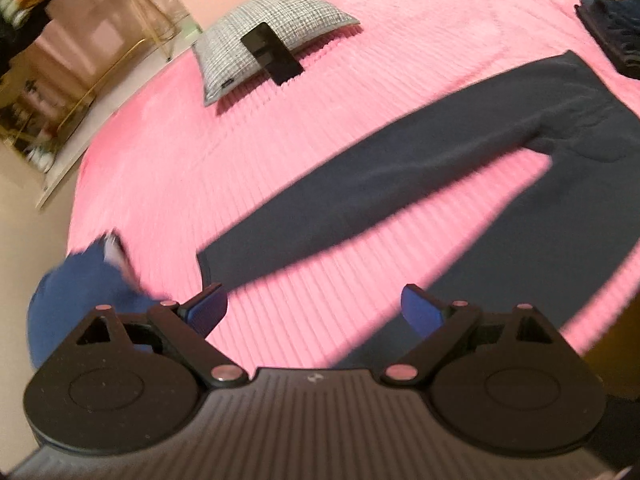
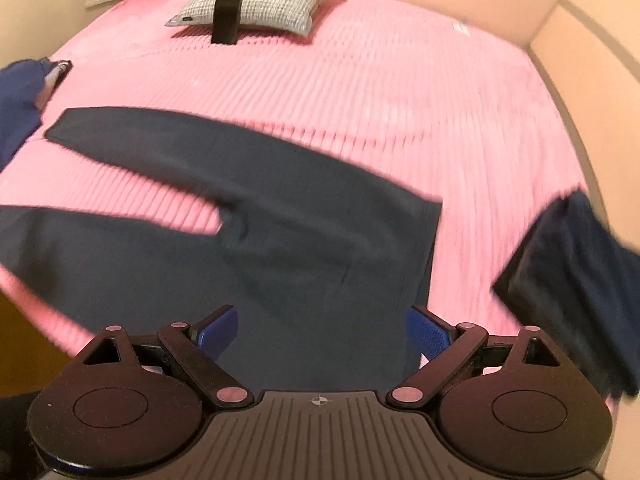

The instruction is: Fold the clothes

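A pair of dark navy trousers (image 1: pixel 400 172) (image 2: pixel 280 216) lies spread flat on the pink ribbed bedspread (image 1: pixel 240 140) (image 2: pixel 360 100), legs apart. My left gripper (image 1: pixel 314 310) hovers open over the bedspread between the two leg ends, with nothing between its fingers. My right gripper (image 2: pixel 322 332) hangs open just above the waist end of the trousers, also holding nothing. A blue garment (image 1: pixel 76 284) (image 2: pixel 18 100) lies bunched at the bed's edge beyond the leg ends. A folded dark pile (image 1: pixel 612 32) (image 2: pixel 572 272) sits beyond the waist.
A grey checked pillow (image 1: pixel 268 28) (image 2: pixel 256 4) lies at the far side with a black phone (image 1: pixel 272 52) (image 2: pixel 227 16) leaning on it. Beige wall (image 2: pixel 580 20) borders the bed on the right; furniture with gold legs (image 1: pixel 80 60) stands beyond the left edge.
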### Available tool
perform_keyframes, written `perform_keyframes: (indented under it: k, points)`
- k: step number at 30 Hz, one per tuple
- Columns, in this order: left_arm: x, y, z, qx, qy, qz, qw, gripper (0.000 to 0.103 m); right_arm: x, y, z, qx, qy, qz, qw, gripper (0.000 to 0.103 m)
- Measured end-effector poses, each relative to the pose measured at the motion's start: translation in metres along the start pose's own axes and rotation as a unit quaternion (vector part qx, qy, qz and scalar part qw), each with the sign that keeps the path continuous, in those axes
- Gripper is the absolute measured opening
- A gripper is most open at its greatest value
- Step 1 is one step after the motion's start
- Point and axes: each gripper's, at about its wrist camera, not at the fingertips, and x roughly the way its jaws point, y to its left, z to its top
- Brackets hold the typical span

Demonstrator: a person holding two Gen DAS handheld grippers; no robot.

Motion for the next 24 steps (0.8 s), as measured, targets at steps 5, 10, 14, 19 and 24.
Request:
perform_keyframes:
  k: [5, 10, 14, 19, 24]
  points:
    - [0.129, 0.050, 0.042, 0.058, 0.018, -0.036, 0.9975, 0.075, 0.067, 0.003, 0.063, -0.045, 0.016, -0.007, 0.999, 0.093]
    - [0.233, 0.091, 0.061, 0.152, 0.040, -0.069, 0.9852, 0.063, 0.142, 0.010, 0.105, -0.105, 0.041, -0.001, 0.994, 0.093]
    - [0.292, 0.109, 0.054, 0.225, 0.068, -0.114, 0.9653, 0.050, 0.193, 0.012, 0.126, -0.122, 0.062, 0.004, 0.991, 0.093]
    - [0.333, 0.119, 0.051, 0.288, 0.094, -0.181, 0.9356, 0.048, 0.231, 0.004, 0.144, -0.130, 0.089, 0.009, 0.988, 0.093]
    - [0.341, 0.126, 0.056, 0.305, 0.117, -0.239, 0.9144, 0.014, 0.250, -0.010, 0.155, -0.126, 0.107, 0.007, 0.986, 0.093]
